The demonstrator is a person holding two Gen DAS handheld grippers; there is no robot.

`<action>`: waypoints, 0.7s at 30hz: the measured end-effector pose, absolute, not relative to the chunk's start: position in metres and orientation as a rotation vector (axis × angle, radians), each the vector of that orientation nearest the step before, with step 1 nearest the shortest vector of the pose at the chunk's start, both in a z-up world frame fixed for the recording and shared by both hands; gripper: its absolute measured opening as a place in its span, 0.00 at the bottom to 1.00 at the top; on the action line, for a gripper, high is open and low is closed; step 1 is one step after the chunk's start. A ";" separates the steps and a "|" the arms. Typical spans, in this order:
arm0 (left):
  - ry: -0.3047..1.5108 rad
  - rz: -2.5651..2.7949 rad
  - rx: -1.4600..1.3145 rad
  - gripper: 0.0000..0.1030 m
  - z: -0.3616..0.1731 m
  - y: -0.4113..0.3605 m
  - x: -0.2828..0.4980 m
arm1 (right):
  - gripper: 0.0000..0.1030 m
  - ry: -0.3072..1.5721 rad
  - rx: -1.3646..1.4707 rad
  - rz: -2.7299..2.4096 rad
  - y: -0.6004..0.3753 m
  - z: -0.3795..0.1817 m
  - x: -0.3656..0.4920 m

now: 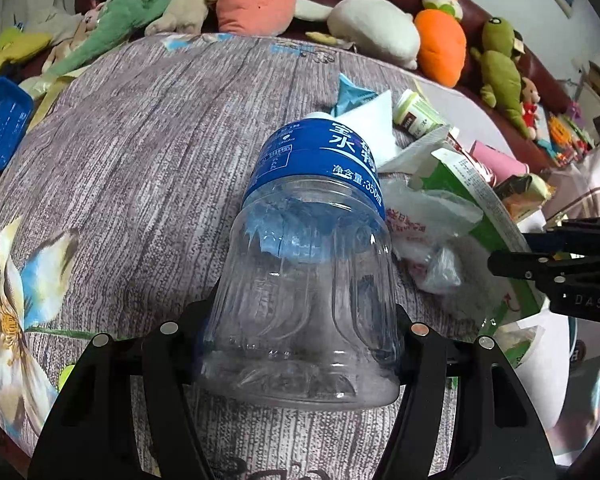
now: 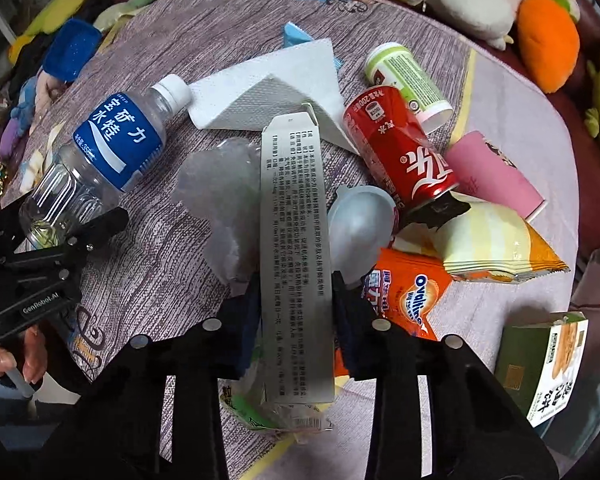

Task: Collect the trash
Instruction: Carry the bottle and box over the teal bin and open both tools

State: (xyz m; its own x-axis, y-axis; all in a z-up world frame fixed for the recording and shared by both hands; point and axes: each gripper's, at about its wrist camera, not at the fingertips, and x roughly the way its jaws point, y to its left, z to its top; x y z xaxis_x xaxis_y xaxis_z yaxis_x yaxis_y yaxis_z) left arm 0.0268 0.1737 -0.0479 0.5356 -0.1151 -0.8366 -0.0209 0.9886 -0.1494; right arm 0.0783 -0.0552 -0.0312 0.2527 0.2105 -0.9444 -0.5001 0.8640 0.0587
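My left gripper (image 1: 300,344) is shut on the base of an empty clear water bottle (image 1: 312,240) with a blue label; the bottle lies on the table with its white cap pointing away. The bottle (image 2: 104,148) and the left gripper (image 2: 66,236) also show in the right wrist view. My right gripper (image 2: 296,292) is shut on a long flattened carton (image 2: 296,232) with grey printed text, held over the trash pile. The carton's green side (image 1: 472,200) and the right gripper (image 1: 496,262) show in the left wrist view.
The trash pile holds a white napkin (image 2: 276,88), a red can (image 2: 400,152), a green-white bottle (image 2: 408,76), a pink cup (image 2: 496,176), an orange Ovaltine packet (image 2: 412,300), a yellow snack bag (image 2: 496,244), a plastic spoon (image 2: 360,228) and a green box (image 2: 540,364). Plush toys (image 1: 372,24) line the sofa behind.
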 end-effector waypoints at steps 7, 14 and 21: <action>1.001 -0.066 -0.146 0.63 -0.049 0.174 0.031 | 0.31 1.263 -0.306 0.498 -0.046 -0.052 0.086; 1.001 -0.059 -0.133 0.63 -0.045 0.174 0.026 | 0.29 1.190 -0.330 0.470 -0.046 -0.048 0.079; 0.953 -0.060 -0.114 0.63 -0.020 0.163 0.014 | 0.29 1.117 -0.291 0.464 -0.064 -0.020 0.063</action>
State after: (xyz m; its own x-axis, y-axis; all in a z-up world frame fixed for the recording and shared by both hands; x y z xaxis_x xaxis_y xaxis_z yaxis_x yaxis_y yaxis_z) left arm 0.0135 0.1633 -0.0202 0.5785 -0.1015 -0.8093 0.0009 0.9923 -0.1238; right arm 0.0630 -0.0637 -0.0195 0.3581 0.2102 -0.9097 -0.4957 0.8685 0.0055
